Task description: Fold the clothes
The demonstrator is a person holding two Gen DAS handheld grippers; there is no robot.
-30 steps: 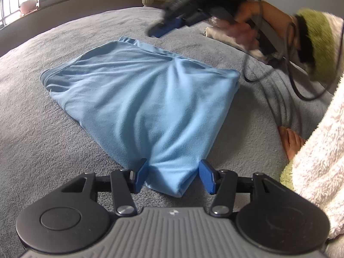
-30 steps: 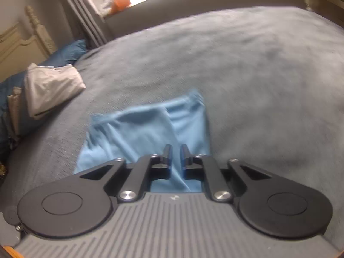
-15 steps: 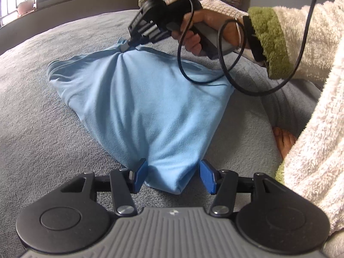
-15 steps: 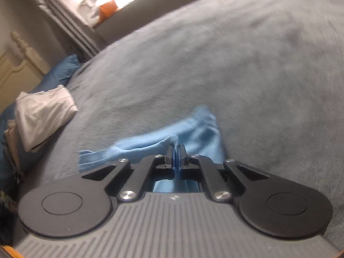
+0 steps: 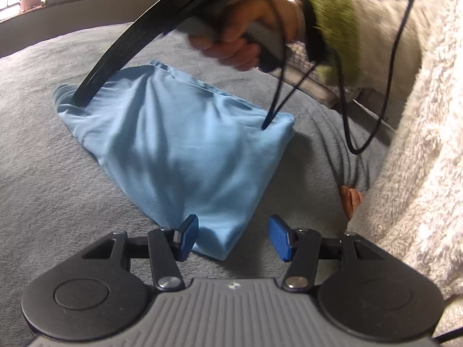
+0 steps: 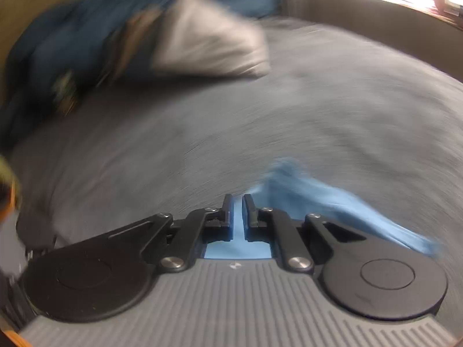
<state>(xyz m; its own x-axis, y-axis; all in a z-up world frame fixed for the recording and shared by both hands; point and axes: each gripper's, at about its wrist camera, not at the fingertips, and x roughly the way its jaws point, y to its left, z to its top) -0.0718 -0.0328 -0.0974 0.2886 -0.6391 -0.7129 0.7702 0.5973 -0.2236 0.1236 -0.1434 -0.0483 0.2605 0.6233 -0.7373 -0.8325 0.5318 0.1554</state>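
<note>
A light-blue garment (image 5: 179, 144) lies partly folded on the grey bed cover (image 5: 43, 173). My left gripper (image 5: 233, 238) is open and straddles the garment's near corner; its pads do not press the cloth. My right gripper (image 5: 115, 55) shows as a blurred black streak reaching down to the garment's far left corner, held by a person's hand (image 5: 240, 37). In the right wrist view the right gripper (image 6: 237, 205) stands nearly shut with blue cloth (image 6: 332, 202) in the narrow gap, and its jaws are opening slightly. That view is heavily motion-blurred.
A fluffy cream sleeve with a green cuff (image 5: 419, 144) fills the right side, with black cables hanging over the garment. Toes (image 5: 351, 199) show beside it. A folded white cloth (image 6: 208, 46) and a dark blue pillow (image 6: 72, 43) lie at the bed's head.
The right gripper closed on the garment's far edge and swept it toward the far left corner, rolling as it went. The left gripper stayed at the near corner.
</note>
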